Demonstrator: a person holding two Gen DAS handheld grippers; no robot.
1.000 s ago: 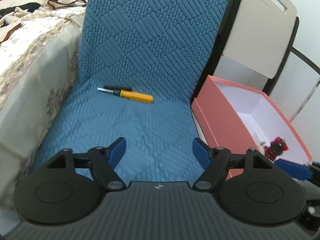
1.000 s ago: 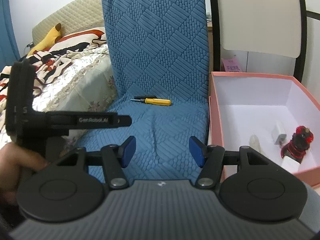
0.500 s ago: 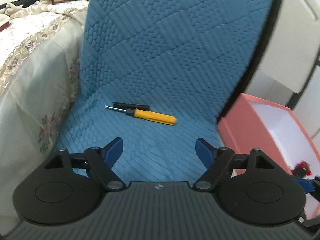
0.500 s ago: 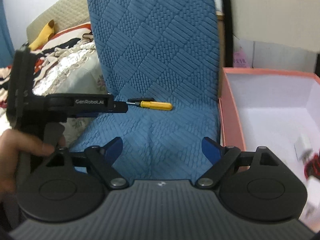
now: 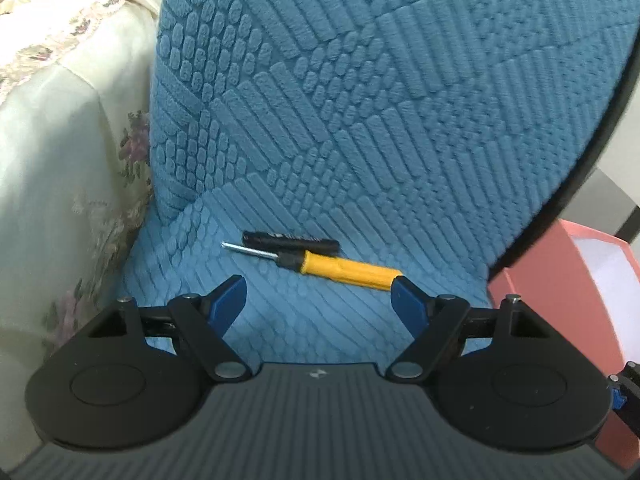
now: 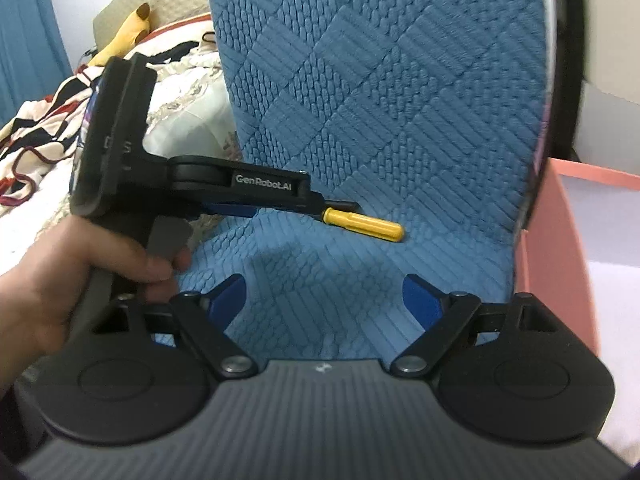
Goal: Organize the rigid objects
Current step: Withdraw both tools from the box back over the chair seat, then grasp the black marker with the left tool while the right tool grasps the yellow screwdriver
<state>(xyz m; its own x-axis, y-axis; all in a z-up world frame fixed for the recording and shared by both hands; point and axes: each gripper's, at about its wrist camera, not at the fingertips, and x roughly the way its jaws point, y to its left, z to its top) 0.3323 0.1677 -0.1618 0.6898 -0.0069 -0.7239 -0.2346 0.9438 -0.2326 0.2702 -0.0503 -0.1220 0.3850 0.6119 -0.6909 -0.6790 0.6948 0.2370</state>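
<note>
The yellow-handled screwdriver (image 5: 340,270) lies flat on the seat of the blue quilted chair (image 5: 360,120), close to the crease where seat meets backrest, its metal tip pointing toward the bed side and its handle end toward the pink box (image 5: 532,308). A slim black pen-like stick (image 5: 291,239) lies just behind it, roughly parallel and close enough that we cannot tell whether the two touch. We judge that both sit where they do simply because the soft seat dips toward the crease, which keeps long, round things from rolling off. The box stands open right beside the chair, so it reads as the place these loose items belong. We hold our left gripper (image 5: 318,300) low over the seat, tilted down, lined up with the tool's long axis running across the gap between the fingers, which suits a pinch across the handle. Its jaws stand wide apart and grasp nothing; in the left wrist view the blue pad on the box side (image 5: 408,300) overlaps the handle's end, but whether it touches we cannot tell. In the right wrist view our hand (image 6: 80,280) grips that tool's trigger handle. Our right gripper (image 6: 324,300) hangs nearer us over the seat's front, its jaws spread wide and empty, well short of the screwdriver.
</note>
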